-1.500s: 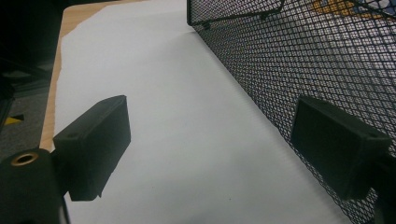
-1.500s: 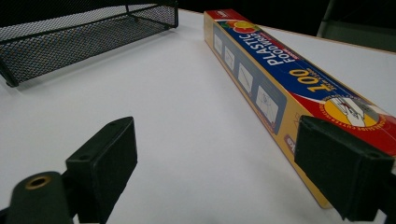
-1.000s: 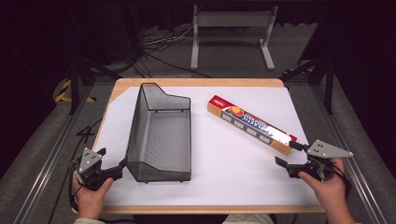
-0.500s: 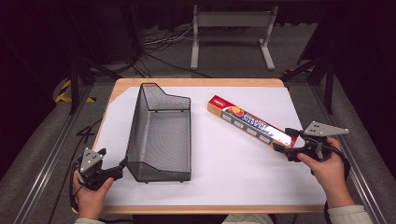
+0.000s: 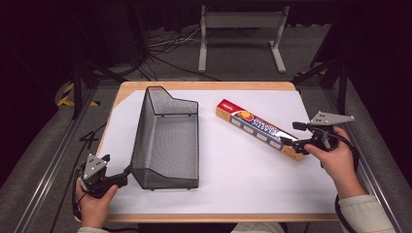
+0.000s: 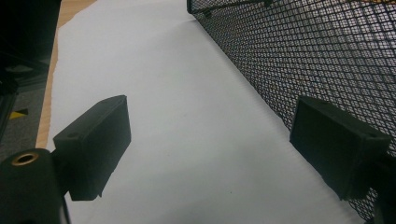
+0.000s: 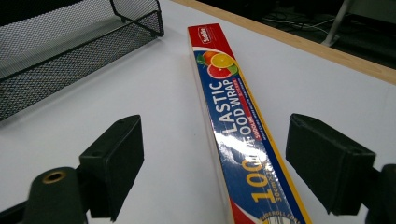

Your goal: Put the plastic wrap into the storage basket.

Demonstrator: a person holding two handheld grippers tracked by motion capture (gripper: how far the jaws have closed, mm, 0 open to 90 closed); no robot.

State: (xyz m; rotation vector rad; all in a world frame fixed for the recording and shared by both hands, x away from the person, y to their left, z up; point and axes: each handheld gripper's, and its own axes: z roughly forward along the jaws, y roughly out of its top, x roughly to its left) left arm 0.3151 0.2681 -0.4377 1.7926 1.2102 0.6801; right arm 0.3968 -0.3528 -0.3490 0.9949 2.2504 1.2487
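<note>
The long food wrap box (image 7: 243,130) carries the only print that can be read. In the right gripper view its blue top face shows "LASTIC OOD WRAP" in large white letters, the first letters cut off by glare. Nearer the camera stands a big yellow "100". The small white brand name on the red end is too small to read.

The right gripper (image 5: 293,134) has been moved away from the near right corner of the table, forward and inward, up to the long, thin cardboard box of plastic food wrap (image 5: 256,128) with its red end and orange fruit picture. Its two black jaws are now spread wide on either side of the box's near end. In the right gripper view the box (image 7: 238,121) is seen lying between them, not yet pinched.
</note>
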